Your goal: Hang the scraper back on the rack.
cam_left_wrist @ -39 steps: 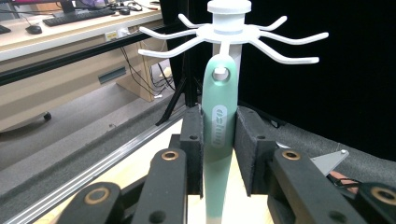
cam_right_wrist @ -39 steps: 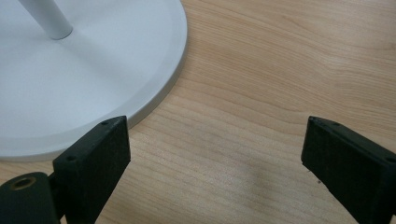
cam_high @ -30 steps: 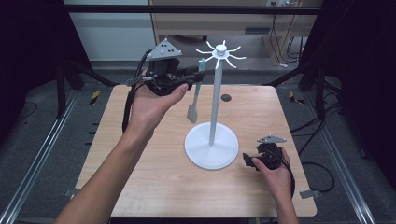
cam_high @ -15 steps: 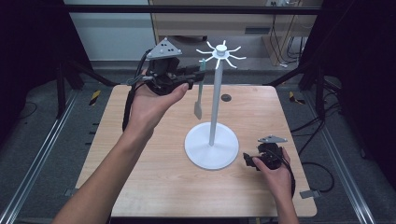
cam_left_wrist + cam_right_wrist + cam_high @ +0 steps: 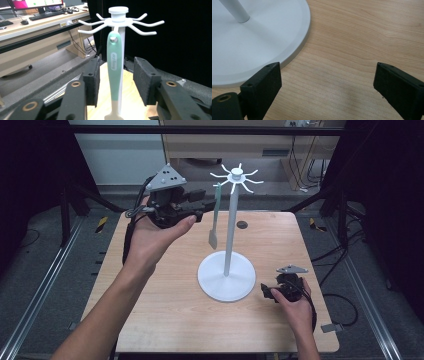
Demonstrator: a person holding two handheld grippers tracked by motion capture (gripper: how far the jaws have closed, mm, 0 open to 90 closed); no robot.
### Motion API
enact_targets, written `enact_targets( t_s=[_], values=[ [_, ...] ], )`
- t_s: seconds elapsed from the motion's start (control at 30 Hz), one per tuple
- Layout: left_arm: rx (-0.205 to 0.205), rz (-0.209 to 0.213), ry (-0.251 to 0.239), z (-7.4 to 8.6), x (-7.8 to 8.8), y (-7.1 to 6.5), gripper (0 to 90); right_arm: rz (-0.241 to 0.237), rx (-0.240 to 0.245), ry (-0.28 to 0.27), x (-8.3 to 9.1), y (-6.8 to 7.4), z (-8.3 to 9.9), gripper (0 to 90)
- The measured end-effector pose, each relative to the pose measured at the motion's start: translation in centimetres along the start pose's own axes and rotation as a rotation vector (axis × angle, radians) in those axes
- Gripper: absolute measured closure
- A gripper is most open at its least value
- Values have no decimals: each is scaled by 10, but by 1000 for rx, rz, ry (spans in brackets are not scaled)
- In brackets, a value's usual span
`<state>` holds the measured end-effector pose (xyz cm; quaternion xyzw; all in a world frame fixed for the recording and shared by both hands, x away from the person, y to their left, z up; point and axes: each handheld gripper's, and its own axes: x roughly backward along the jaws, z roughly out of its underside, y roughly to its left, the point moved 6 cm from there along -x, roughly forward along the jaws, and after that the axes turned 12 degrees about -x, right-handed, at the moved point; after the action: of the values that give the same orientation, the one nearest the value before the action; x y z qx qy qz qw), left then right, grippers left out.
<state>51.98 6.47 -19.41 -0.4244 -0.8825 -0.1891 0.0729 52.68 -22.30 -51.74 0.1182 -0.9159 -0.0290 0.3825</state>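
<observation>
A white hook stand point(image 5: 229, 235) rises from its round base point(image 5: 215, 282) at the table's middle. From one of its top hooks point(image 5: 100, 28) a utensil with a mint-green handle point(image 5: 115, 62) hangs almost straight down point(image 5: 215, 217). My left gripper point(image 5: 206, 206) is held high, left of the pole, and is open, its jaws either side of the handle without touching it point(image 5: 116, 75). My right gripper point(image 5: 268, 292) rests low on the table just right of the base, open, with bare wood between its jaws point(image 5: 327, 80). The base's rim point(image 5: 297, 45) lies by its left jaw.
The wooden table point(image 5: 165, 320) has open room in front and to the left. A small dark disc point(image 5: 242, 224) lies on it behind the stand. Metal rails and cables run along both sides of the table; a desk stands behind.
The utensil has swung from a tilt left of the pole to hang nearly straight from the hook. The left hand has edged right. The right gripper has stayed put.
</observation>
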Motion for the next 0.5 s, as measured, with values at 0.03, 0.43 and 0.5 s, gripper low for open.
enact_targets(
  t_s=[0.03,0.43,0.5],
  values=[
    [-2,0,4,2,1,-1,546,0,0,-1,0,0,0,84],
    [-14,-5,46,27,14,-5,330,-3,2,-2,0,2,0,85],
    [-9,4,58,34,15,-6,266,-2,3,-1,0,3,0,85]
  ],
)
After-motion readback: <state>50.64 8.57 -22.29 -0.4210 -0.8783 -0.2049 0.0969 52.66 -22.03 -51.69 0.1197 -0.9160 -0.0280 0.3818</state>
